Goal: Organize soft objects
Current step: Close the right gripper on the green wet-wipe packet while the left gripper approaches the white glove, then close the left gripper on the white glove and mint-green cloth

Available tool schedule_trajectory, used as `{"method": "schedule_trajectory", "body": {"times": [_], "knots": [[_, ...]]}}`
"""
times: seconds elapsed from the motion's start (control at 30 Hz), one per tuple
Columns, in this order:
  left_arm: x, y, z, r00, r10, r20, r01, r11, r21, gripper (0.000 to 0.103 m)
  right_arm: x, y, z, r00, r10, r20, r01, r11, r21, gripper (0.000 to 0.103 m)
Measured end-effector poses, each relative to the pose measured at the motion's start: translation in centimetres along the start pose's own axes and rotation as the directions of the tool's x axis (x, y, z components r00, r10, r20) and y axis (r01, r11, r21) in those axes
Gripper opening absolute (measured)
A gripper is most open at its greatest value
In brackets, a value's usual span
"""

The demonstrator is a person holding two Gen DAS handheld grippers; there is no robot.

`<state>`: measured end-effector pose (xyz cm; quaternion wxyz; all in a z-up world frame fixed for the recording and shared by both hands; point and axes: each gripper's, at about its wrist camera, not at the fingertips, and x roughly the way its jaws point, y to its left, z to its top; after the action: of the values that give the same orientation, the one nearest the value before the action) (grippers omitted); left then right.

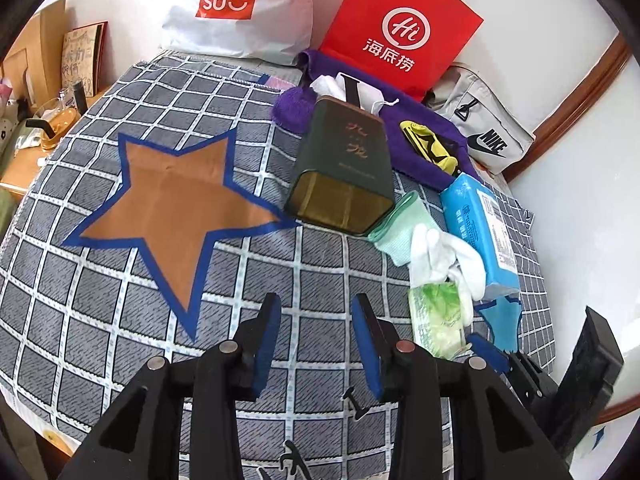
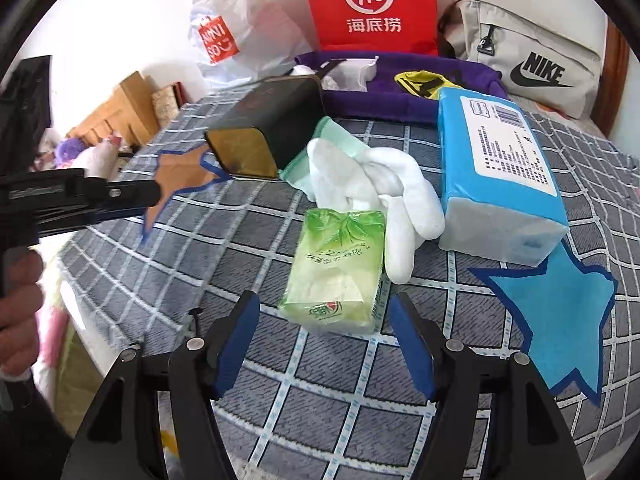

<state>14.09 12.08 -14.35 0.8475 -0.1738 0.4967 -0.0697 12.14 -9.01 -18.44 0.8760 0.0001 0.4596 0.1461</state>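
Observation:
A green tissue pack lies on the checked cloth just ahead of my right gripper, which is open and empty. White gloves and a mint green cloth lie behind it, with a blue tissue pack to the right. A dark green tin lies on its side. My left gripper is open and empty over the cloth, left of the green pack. The right gripper's blue fingertip shows at the lower right of the left wrist view.
An orange star and a blue star are marked on the cloth. A purple towel with a yellow item, a red bag, a white Miniso bag and a grey Nike bag line the back. The table edge drops off left.

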Motion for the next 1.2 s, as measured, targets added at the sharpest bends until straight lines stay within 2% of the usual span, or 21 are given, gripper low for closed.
{"method": "schedule_trajectory", "body": {"times": [0.2,0.3,0.33,0.37,0.4,0.73,0.97,1.13,1.2], "knots": [[-0.5,0.4,-1.0,1.0,0.005,0.004,-0.005,1.0,-0.001,0.035,2.2,0.2,-0.2,1.0,-0.03,0.009,0.029,0.999,0.035,0.067],[-0.7,0.3,-1.3,1.0,0.016,0.007,-0.016,1.0,0.01,0.035,2.3,0.3,-0.1,0.998,-0.031,0.055,0.028,0.998,0.051,0.066],[-0.6,0.2,-1.3,1.0,0.019,0.007,-0.019,1.0,0.01,0.035,2.5,0.4,-0.1,0.998,-0.036,0.052,0.034,0.999,0.041,0.064],[-0.6,0.2,-1.4,1.0,0.017,0.004,-0.017,1.0,0.011,0.035,2.5,0.5,-0.1,0.997,-0.048,0.057,0.046,0.998,0.031,0.055],[-0.5,0.1,-1.4,1.0,0.019,0.002,-0.019,1.0,0.012,0.035,2.5,0.6,-0.2,0.996,-0.062,0.062,0.061,0.998,0.018,0.052],[1.6,-2.7,-2.2,0.999,0.009,-0.037,-0.008,0.999,0.048,0.035,-0.7,0.3,-3.7,0.997,0.008,0.071,-0.001,0.995,-0.099,0.051],[4.5,-6.1,-2.3,0.997,0.0,-0.083,0.007,0.996,0.092,0.035,-3.7,-3.9,-5.6,0.989,-0.042,0.139,0.051,0.997,-0.063,0.051],[5.8,-9.0,-1.5,0.997,-0.016,-0.079,0.028,0.989,0.146,0.036,-4.0,-7.6,-5.8,0.98,-0.135,0.147,0.137,0.991,-0.005,0.051],[6.4,-10.0,-1.1,0.997,-0.013,-0.078,0.025,0.987,0.16,0.036,-3.9,-8.9,-5.8,0.981,-0.133,0.141,0.131,0.991,0.025,0.051]]}}
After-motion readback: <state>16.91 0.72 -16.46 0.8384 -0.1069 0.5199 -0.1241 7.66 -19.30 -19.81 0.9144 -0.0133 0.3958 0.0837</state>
